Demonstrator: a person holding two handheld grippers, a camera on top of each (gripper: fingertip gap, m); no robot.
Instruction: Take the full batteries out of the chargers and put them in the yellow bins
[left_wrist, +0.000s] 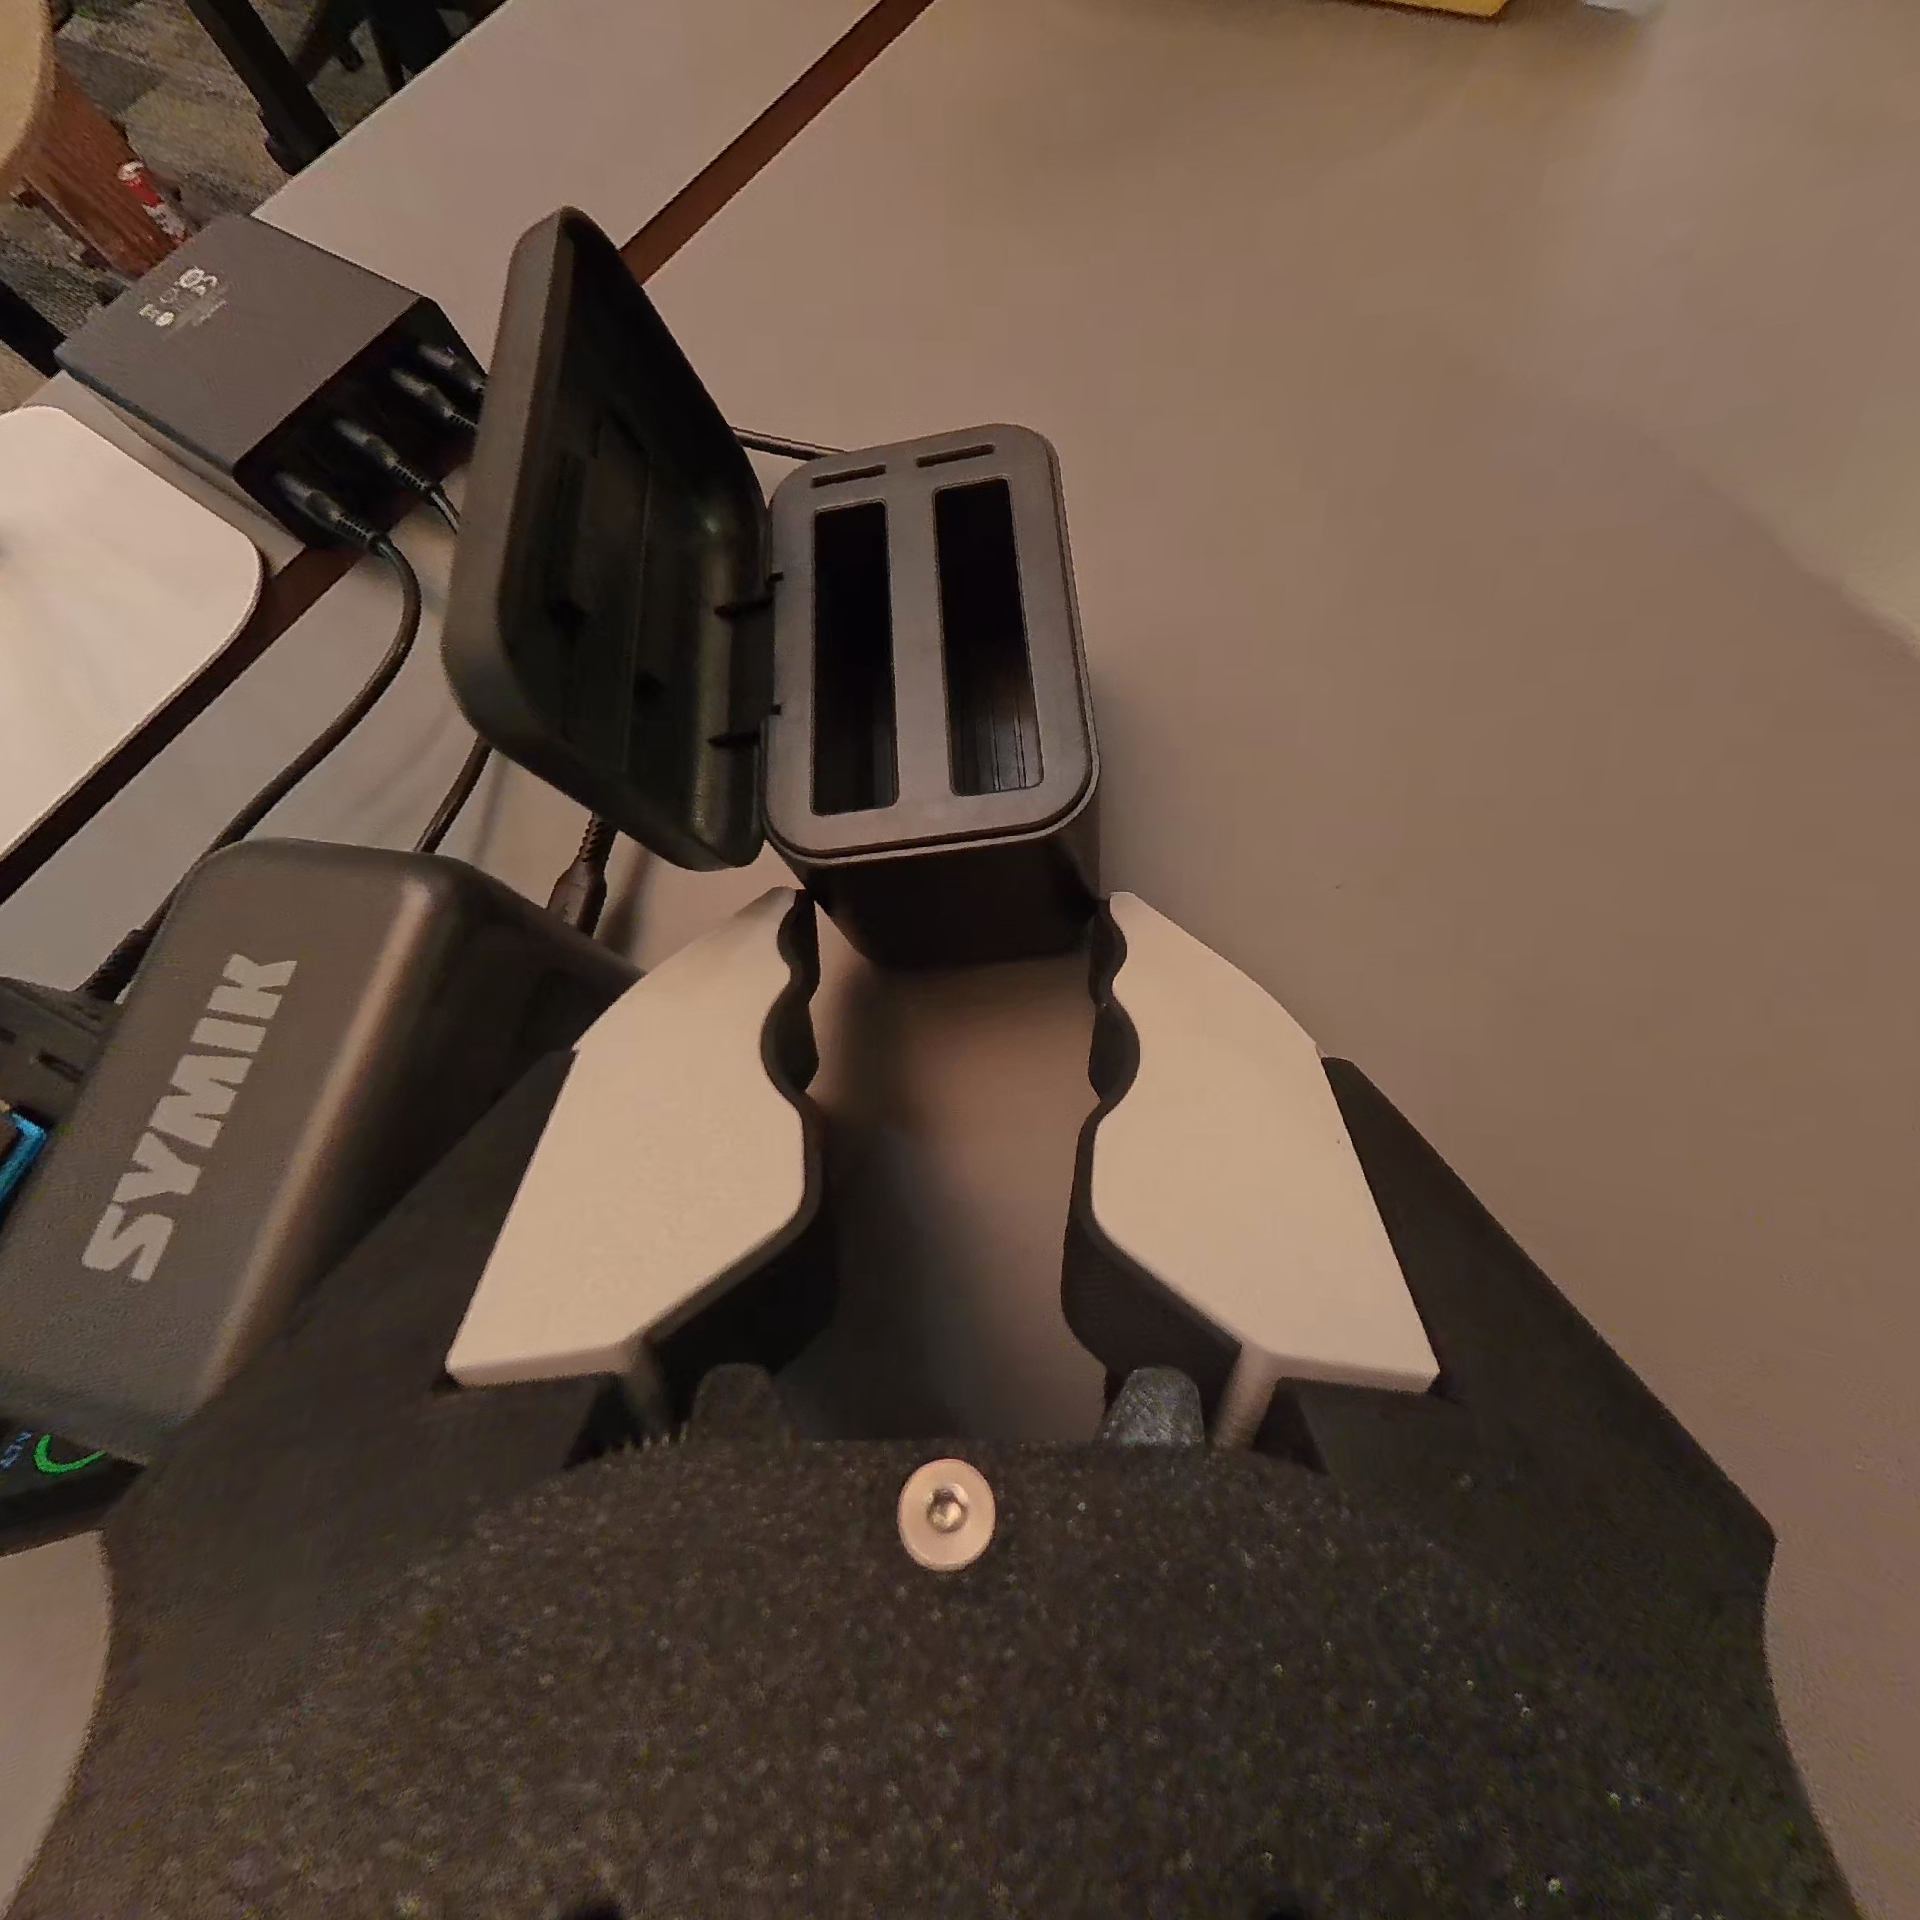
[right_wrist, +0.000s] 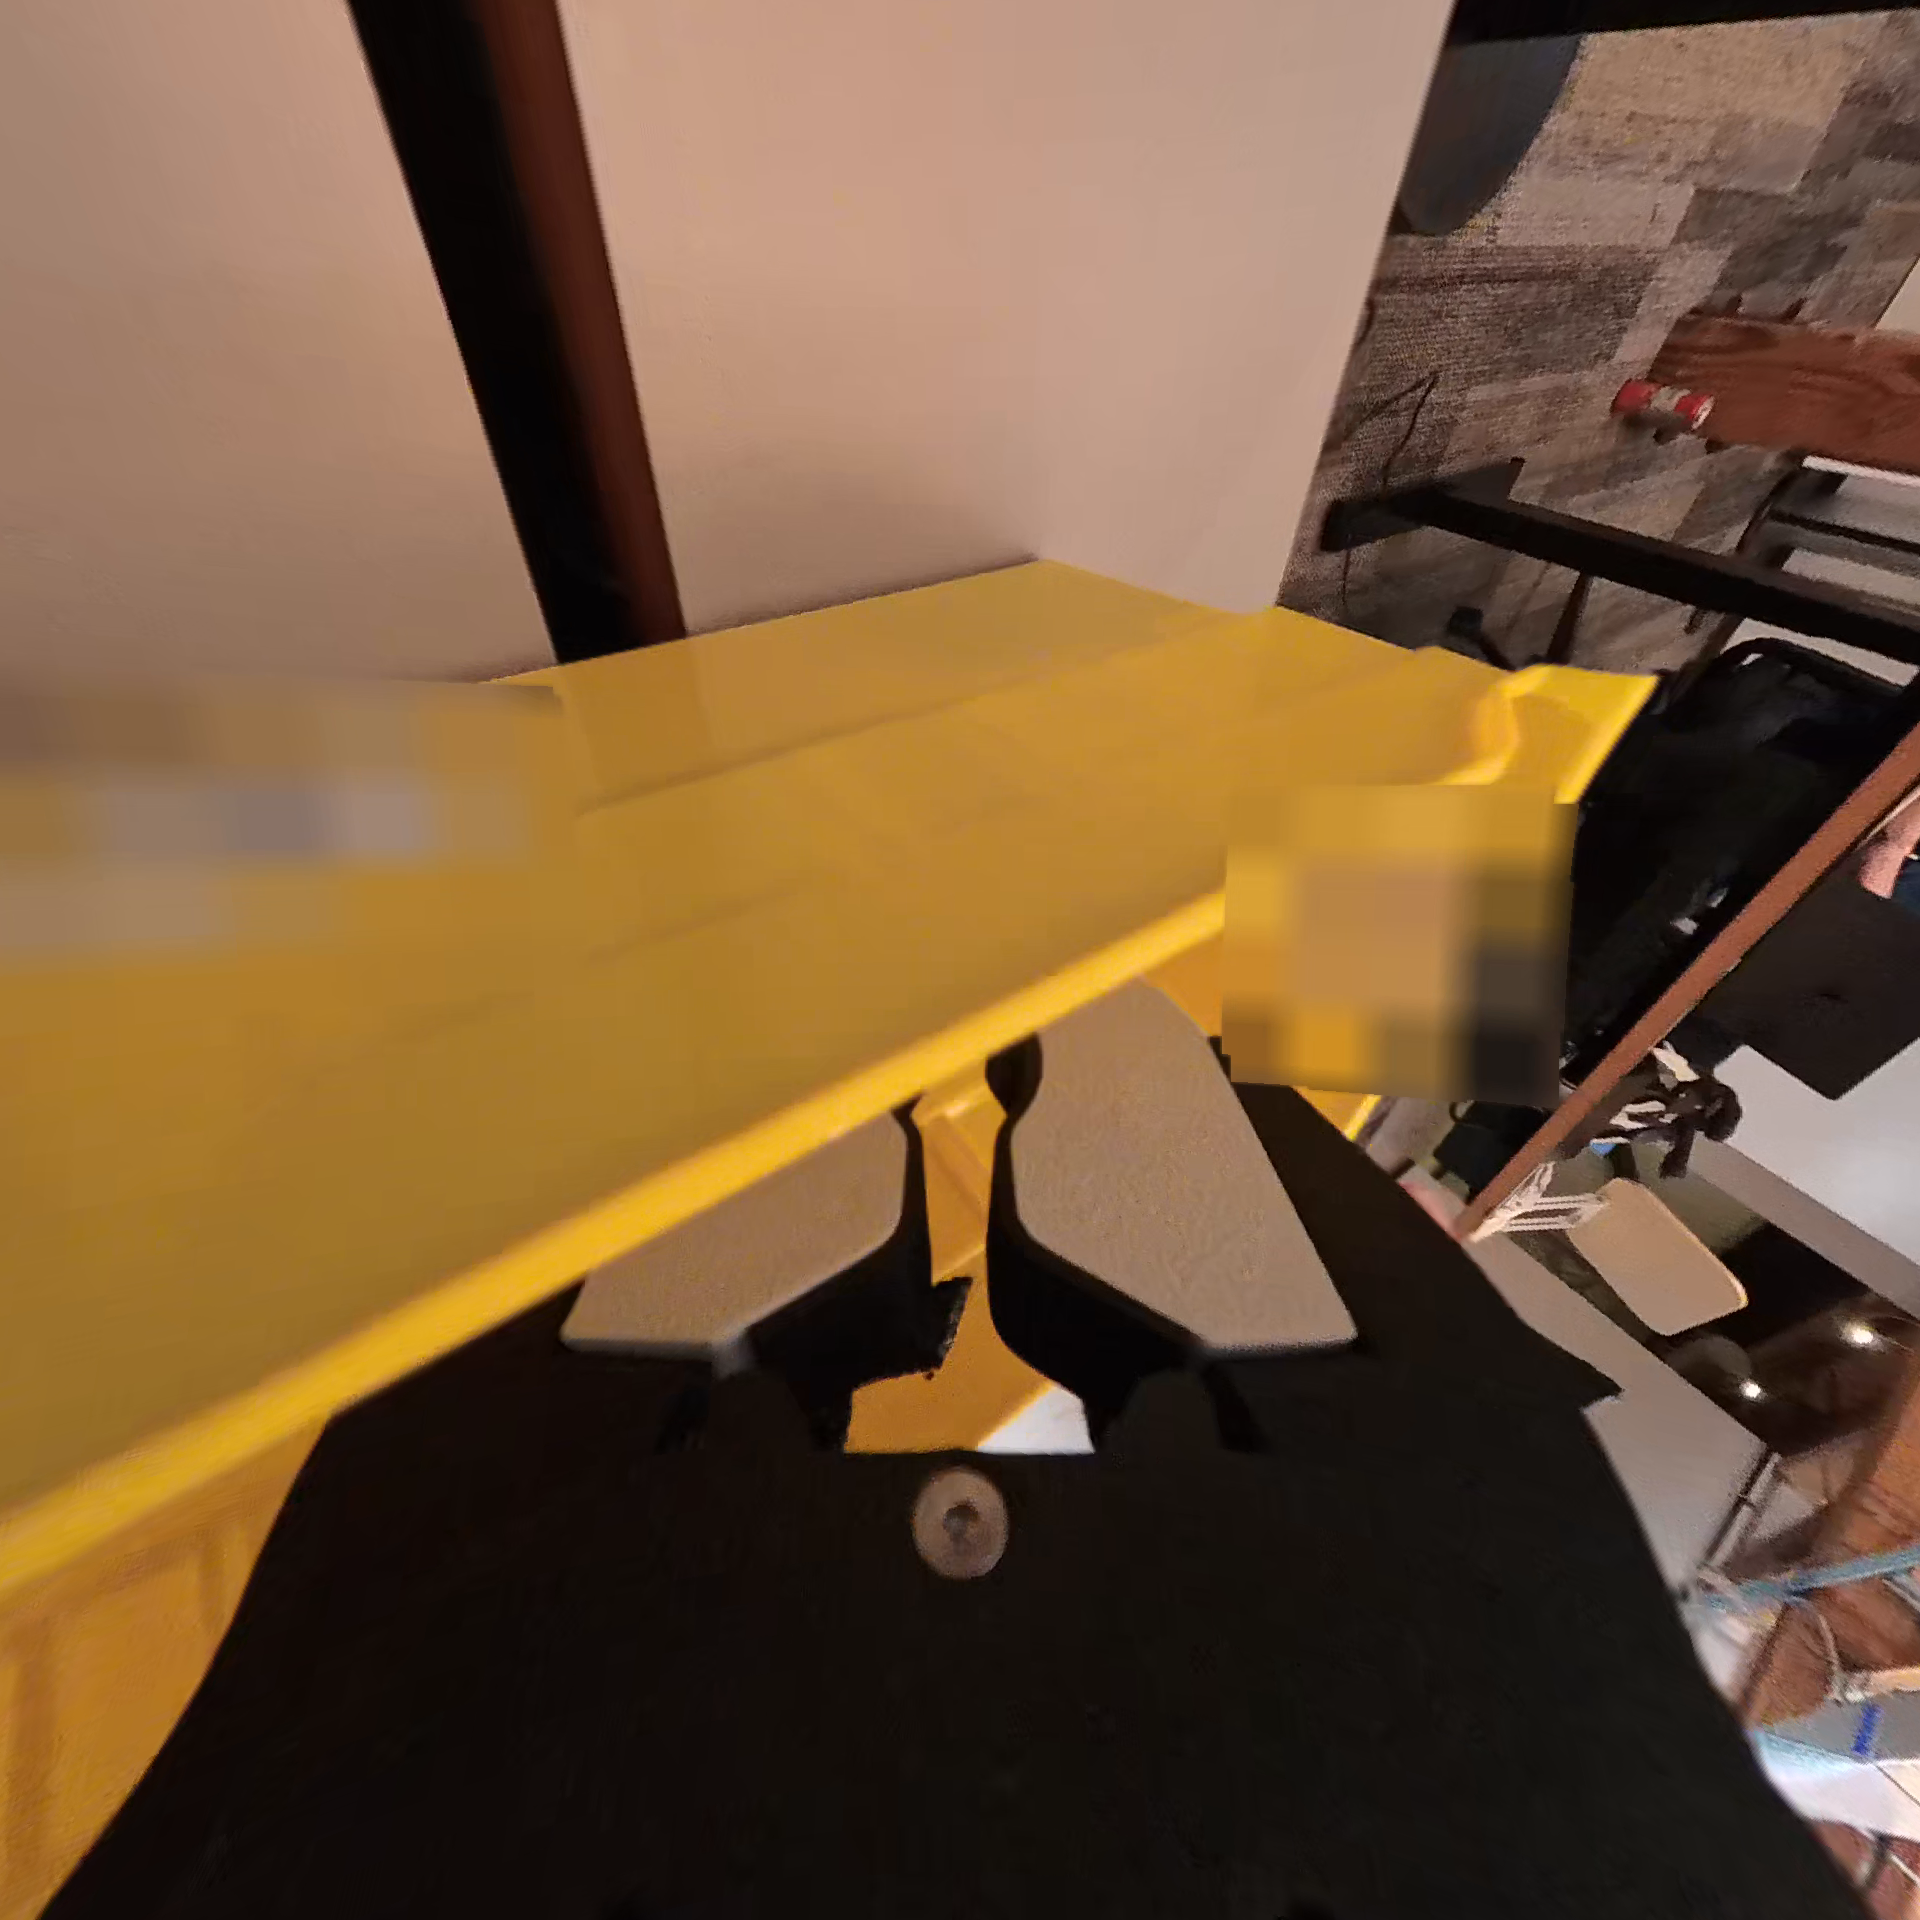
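Note:
In the left wrist view a black charger (left_wrist: 914, 644) stands on the grey table with its lid (left_wrist: 613, 582) swung open to the left. Both of its slots are empty. My left gripper (left_wrist: 954, 914) has its jaws wide apart, and its fingertips press against the two sides of the charger's near end. In the right wrist view a yellow bin (right_wrist: 727, 935) fills the middle. My right gripper (right_wrist: 958, 1112) reaches under the bin's rim with a narrow gap between its fingers. The rim hides the fingertips. No battery shows in either view.
A black power hub (left_wrist: 260, 353) with several plugged cables sits at the back left. A grey lettered block (left_wrist: 239, 1122) lies close to my left finger. A white pad (left_wrist: 94, 582) is at the far left. Right of the bin are the table's edge and chair frames (right_wrist: 1662, 582). Tip to tip, the grippers are about 40 centimetres apart. The black power hub (left_wrist: 260, 353) sits 25 centimetres or so from the ends of my left fingers.

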